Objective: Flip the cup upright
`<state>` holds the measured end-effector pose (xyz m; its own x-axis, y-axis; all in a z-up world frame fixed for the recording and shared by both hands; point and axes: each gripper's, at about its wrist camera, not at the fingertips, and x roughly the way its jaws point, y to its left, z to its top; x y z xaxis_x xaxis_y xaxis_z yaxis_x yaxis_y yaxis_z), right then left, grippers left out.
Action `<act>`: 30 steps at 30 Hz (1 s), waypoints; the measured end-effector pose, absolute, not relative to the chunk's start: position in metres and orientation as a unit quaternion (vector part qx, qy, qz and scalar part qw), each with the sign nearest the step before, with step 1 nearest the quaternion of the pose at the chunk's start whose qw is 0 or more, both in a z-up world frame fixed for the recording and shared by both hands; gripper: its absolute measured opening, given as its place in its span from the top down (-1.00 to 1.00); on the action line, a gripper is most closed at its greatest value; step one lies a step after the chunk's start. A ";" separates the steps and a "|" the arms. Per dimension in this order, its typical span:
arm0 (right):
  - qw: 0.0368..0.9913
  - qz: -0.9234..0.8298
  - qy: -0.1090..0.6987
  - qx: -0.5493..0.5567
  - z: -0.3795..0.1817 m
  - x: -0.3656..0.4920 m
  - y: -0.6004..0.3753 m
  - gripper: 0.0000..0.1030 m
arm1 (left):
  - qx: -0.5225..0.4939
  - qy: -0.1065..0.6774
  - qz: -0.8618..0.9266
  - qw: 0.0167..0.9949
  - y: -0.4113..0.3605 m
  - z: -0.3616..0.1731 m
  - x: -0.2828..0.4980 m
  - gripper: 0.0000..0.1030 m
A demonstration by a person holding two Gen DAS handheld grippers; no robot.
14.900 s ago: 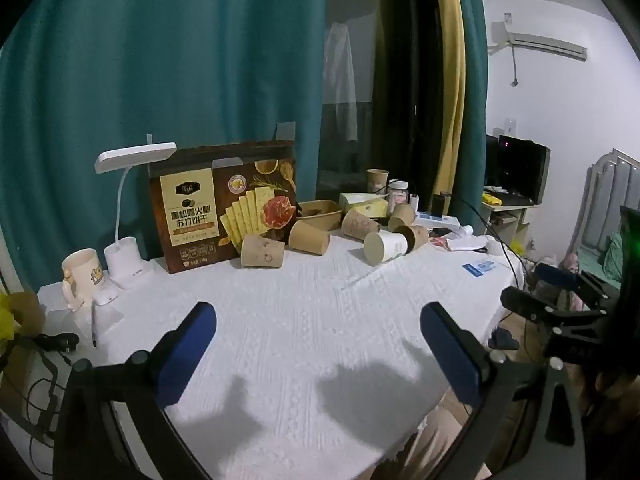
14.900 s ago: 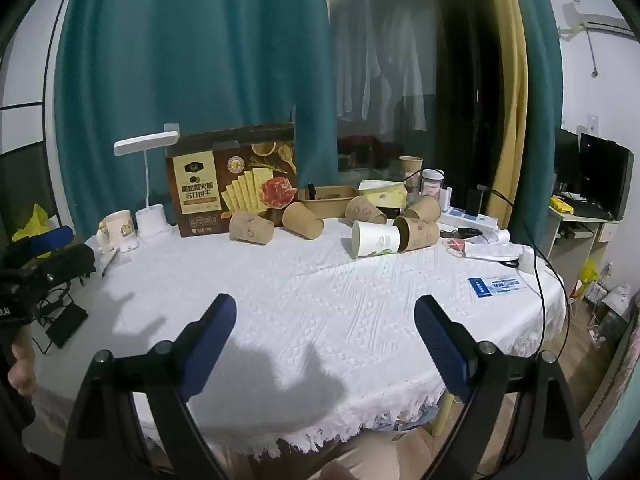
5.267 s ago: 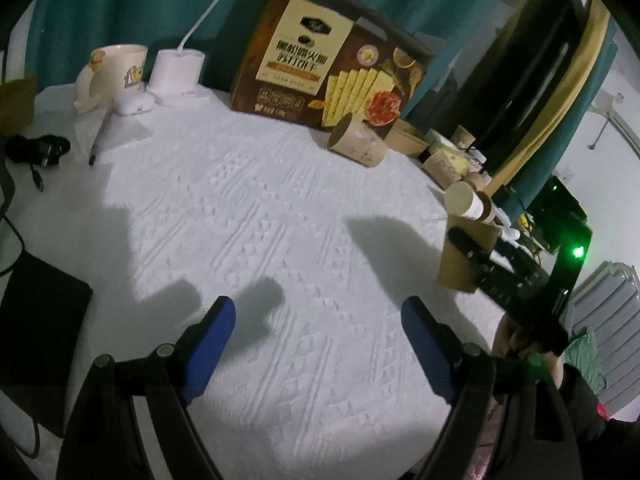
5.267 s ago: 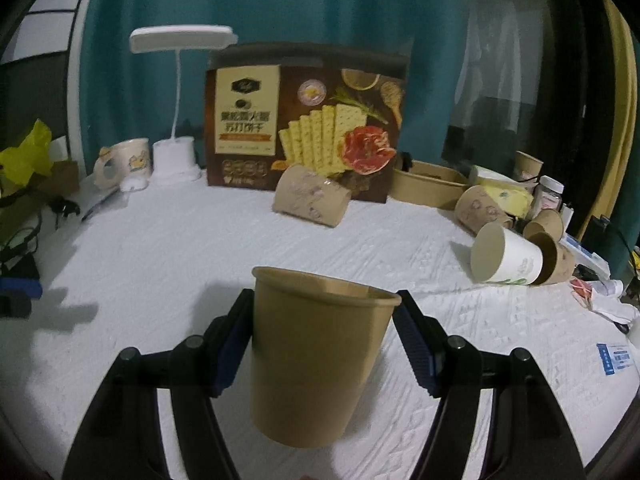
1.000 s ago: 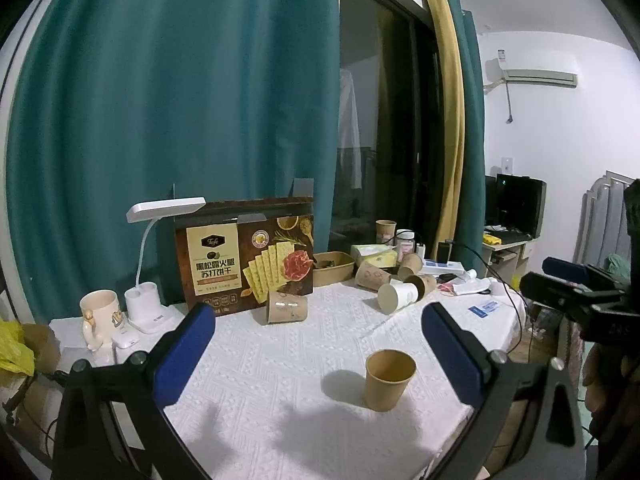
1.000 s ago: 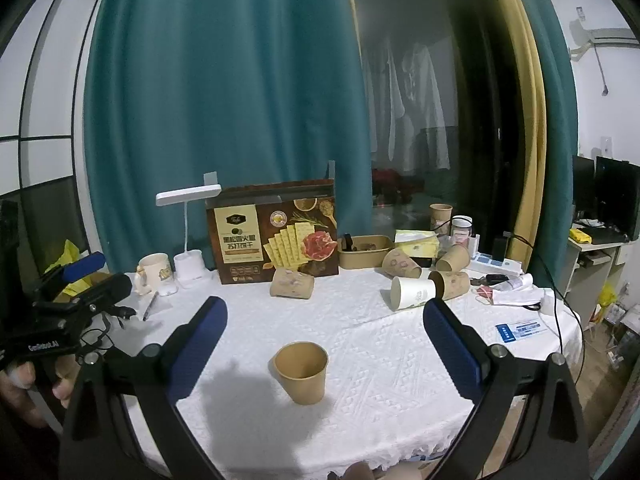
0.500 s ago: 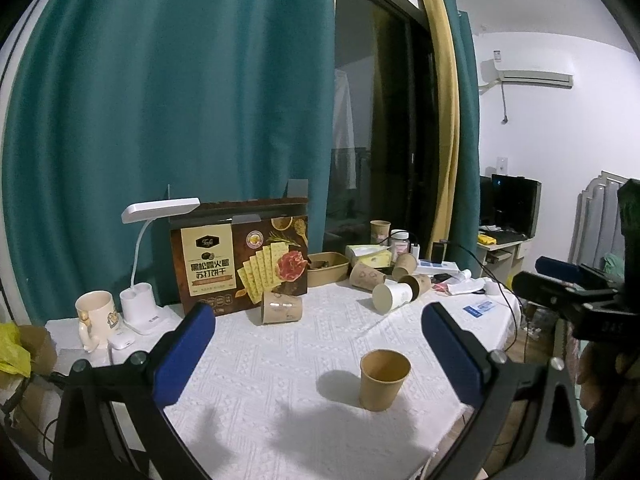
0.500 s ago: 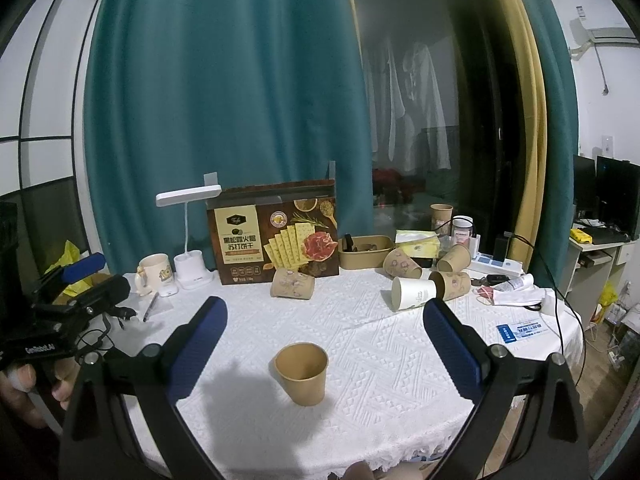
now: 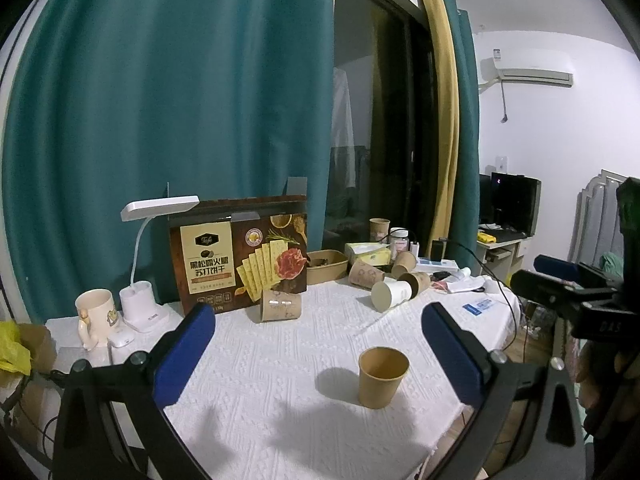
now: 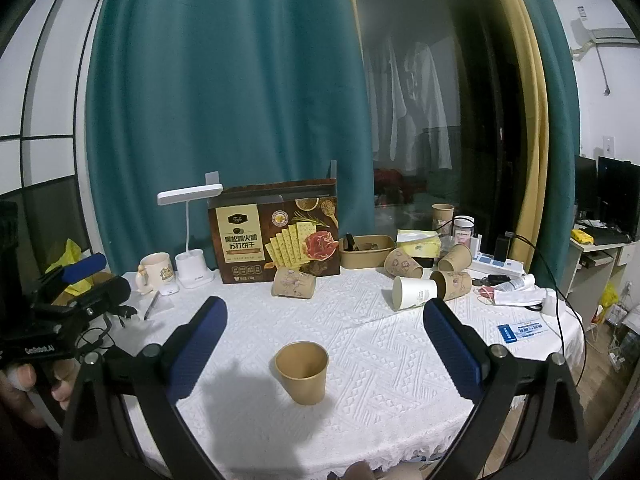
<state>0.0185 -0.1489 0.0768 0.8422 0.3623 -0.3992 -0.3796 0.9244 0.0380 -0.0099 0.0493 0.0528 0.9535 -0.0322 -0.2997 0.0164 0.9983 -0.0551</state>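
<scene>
The plain brown paper cup [image 10: 302, 372] stands upright, mouth up, near the front edge of the white-clothed surface [image 10: 380, 380]. Both the left tool [image 9: 318, 354] and right tool [image 10: 324, 346] hang apart and empty, clear of it. This flip looks finished; next would be a tipped cup, perhaps the printed cup [image 10: 293, 283] near the cracker box [image 10: 276, 232].

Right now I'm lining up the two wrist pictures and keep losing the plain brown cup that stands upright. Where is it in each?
Left wrist view: the upright brown cup stands right of centre, low in the picture, nearer the right finger.
Right wrist view: the same cup stands just left of centre, low, between the open fingers.
Shared landmark: the cracker box at the back, before the teal curtain.
</scene>
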 end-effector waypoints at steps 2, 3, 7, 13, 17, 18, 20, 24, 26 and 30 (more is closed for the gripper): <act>0.960 0.194 0.203 -0.021 0.077 0.019 -0.148 -0.89 | -0.027 0.152 -0.013 0.988 0.049 0.053 -0.010 -1.00; 0.959 0.194 0.203 -0.021 0.077 0.019 -0.148 -0.89 | -0.027 0.152 -0.013 0.988 0.049 0.053 -0.010 -1.00; 0.959 0.196 0.202 -0.021 0.076 0.019 -0.148 -0.89 | -0.027 0.152 -0.014 0.988 0.049 0.053 -0.010 -1.00; 0.959 0.196 0.202 -0.021 0.076 0.018 -0.148 -0.90 | -0.027 0.150 -0.014 0.988 0.049 0.056 -0.012 -1.00; 0.959 0.196 0.202 -0.021 0.076 0.018 -0.148 -0.89 | -0.027 0.150 -0.013 0.988 0.049 0.056 -0.012 -1.00; 0.959 0.196 0.202 -0.021 0.076 0.018 -0.148 -0.89 | -0.027 0.150 -0.013 0.988 0.049 0.056 -0.012 -1.00; 0.959 0.196 0.202 -0.020 0.076 0.019 -0.148 -0.89 | -0.027 0.150 -0.013 0.988 0.049 0.056 -0.012 -1.00; 0.959 0.196 0.202 -0.021 0.076 0.018 -0.148 -0.89 | -0.027 0.150 -0.014 0.988 0.048 0.056 -0.012 -1.00; 0.960 0.195 0.201 -0.021 0.076 0.019 -0.148 -0.90 | -0.025 0.151 -0.013 0.988 0.048 0.056 -0.012 -1.00; 0.960 0.195 0.202 -0.020 0.076 0.019 -0.149 -0.89 | -0.023 0.152 -0.017 0.988 0.049 0.057 -0.011 -1.00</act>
